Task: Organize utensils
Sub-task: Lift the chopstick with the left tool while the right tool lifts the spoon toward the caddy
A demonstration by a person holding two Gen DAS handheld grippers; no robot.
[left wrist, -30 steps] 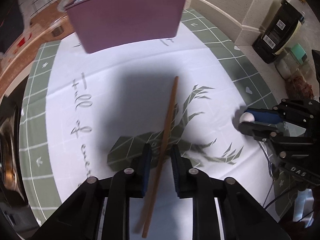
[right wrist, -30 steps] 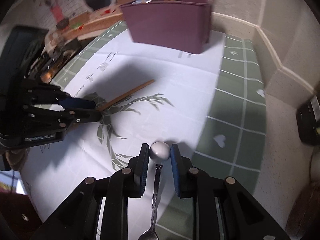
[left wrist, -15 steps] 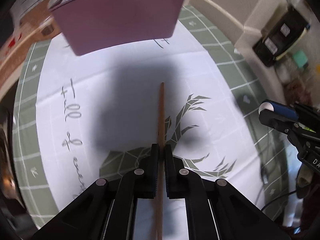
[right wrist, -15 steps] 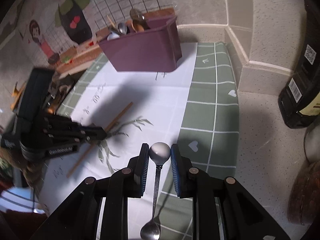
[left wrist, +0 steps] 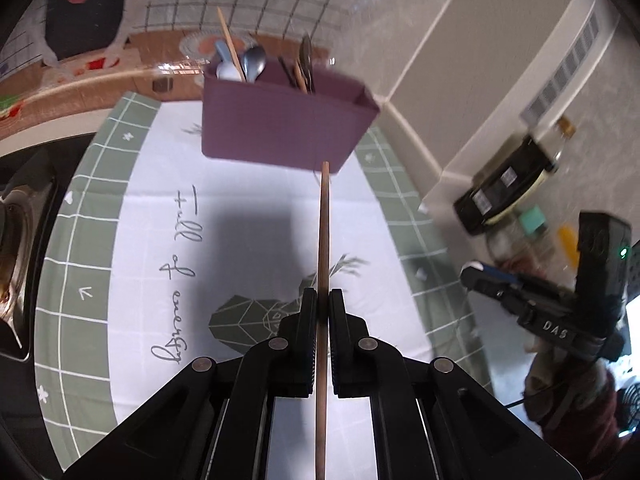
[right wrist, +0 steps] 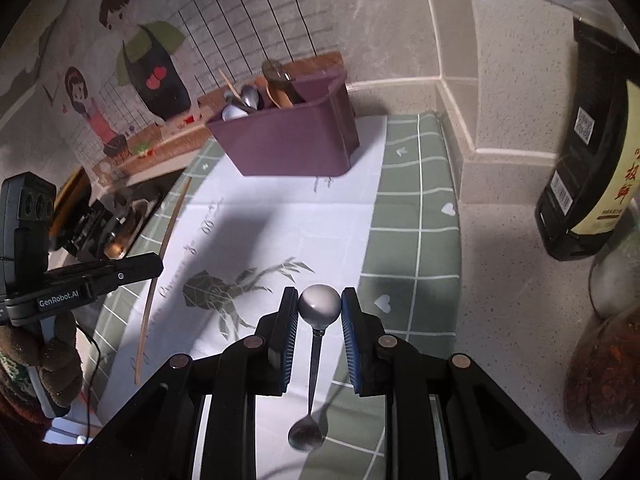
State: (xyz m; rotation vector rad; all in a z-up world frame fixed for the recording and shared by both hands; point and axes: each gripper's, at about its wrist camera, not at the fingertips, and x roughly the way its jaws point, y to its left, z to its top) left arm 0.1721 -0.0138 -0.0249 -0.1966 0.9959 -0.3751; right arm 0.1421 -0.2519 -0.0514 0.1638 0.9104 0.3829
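My left gripper [left wrist: 319,308] is shut on a thin wooden chopstick [left wrist: 323,236], lifted off the mat, its tip pointing toward the purple utensil holder [left wrist: 280,128]. The holder carries spoons and chopsticks at the mat's far end. My right gripper [right wrist: 320,308] is shut on the white ball end of a metal spoon [right wrist: 320,304]; the spoon's bowl [right wrist: 306,436] hangs down beneath the fingers. In the right wrist view the left gripper [right wrist: 154,266] appears at the left with the chopstick [right wrist: 156,264], and the holder [right wrist: 288,144] stands ahead.
A white and green checked mat [left wrist: 100,280] covers the counter. A dark sauce bottle [right wrist: 588,168] and jars [right wrist: 604,368] stand at the right against the wall. A stove pan [left wrist: 16,256] lies left of the mat. A gloved hand [right wrist: 52,356] holds the left gripper.
The left gripper closed on the chopstick and lifted it off the mat, tilting up toward the holder. The right gripper rose with the spoon, whose bowl now hangs clear of the mat.
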